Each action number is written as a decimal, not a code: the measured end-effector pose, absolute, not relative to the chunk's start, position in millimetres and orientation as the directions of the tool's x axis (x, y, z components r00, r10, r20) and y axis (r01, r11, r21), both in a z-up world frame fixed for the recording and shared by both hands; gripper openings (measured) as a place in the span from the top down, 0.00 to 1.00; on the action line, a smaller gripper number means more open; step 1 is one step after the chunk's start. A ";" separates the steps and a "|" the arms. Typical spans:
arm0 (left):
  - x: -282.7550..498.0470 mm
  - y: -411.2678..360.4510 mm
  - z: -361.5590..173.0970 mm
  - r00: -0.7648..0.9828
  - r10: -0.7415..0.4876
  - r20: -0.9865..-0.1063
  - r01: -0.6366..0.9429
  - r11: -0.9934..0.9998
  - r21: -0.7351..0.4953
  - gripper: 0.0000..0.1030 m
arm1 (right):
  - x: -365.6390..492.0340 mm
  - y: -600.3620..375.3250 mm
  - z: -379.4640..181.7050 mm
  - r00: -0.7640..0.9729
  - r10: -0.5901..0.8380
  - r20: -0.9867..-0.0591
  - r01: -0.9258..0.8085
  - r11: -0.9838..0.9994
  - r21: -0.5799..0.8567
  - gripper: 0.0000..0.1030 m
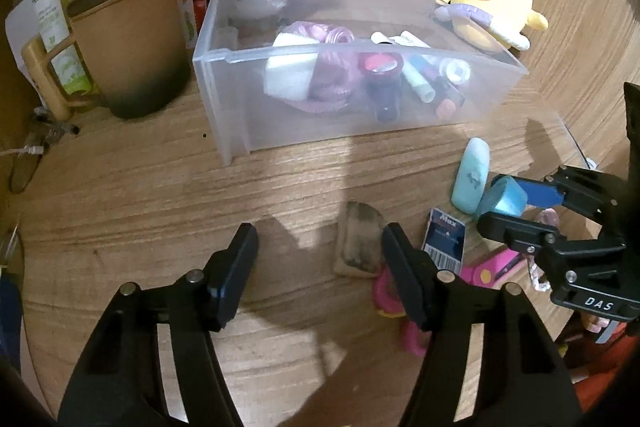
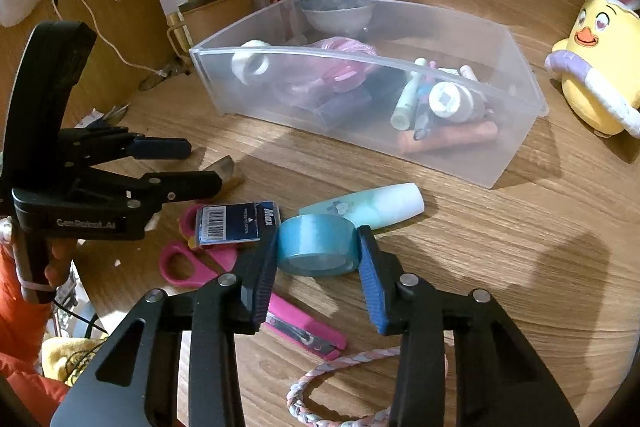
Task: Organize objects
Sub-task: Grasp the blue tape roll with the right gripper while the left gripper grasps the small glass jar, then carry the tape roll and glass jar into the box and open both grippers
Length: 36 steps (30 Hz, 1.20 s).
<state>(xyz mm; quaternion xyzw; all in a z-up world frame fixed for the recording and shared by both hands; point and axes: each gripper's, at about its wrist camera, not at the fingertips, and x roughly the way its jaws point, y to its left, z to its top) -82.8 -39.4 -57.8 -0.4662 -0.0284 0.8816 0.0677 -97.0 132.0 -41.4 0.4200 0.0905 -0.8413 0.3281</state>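
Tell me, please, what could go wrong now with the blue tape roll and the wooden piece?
1. The right hand-held gripper pinches the blue tape roll on its curved sides, so it might slip out when lifted.
2. Pink scissors and a staple box lie right beside the roll and could be dragged along.
3. The left hand-held gripper is open around the flat wooden piece; its fingers may scrape the table instead.

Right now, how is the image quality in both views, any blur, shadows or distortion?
Left wrist view: fisheye bends the table grain into arcs, corners go black, a soft shadow lies in front of the bin, the comb is blurry. Right wrist view: same warping, sharper on the tape, dark shadows at right.
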 end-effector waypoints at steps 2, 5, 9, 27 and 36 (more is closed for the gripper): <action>-83.1 -37.9 -58.4 -0.554 0.151 -0.819 -0.097 -0.988 -0.116 0.42 | -97.2 134.2 -40.6 -0.435 -0.475 -0.765 0.623 -0.772 0.126 0.66; -82.8 -31.6 -59.0 -0.562 0.135 -0.816 -0.112 -0.990 -0.087 0.43 | -98.6 138.7 -38.6 -0.439 -0.475 -0.762 0.613 -0.779 0.132 0.66; -84.7 -25.2 -59.0 -0.578 0.104 -0.809 -0.123 -0.992 -0.040 0.68 | -100.2 143.7 -35.2 -0.452 -0.476 -0.754 0.600 -0.788 0.138 0.66; -83.1 -37.1 0.4 -0.707 0.155 -0.690 -0.110 -0.988 -0.109 0.78 | -118.9 158.9 23.1 -0.593 -0.499 -0.633 0.565 -0.817 0.115 0.66; -99.9 -36.1 37.7 -0.771 0.173 -0.613 -0.122 -0.985 -0.125 0.78 | -150.2 147.7 51.5 -0.649 -0.486 -0.585 0.547 -0.833 0.085 0.66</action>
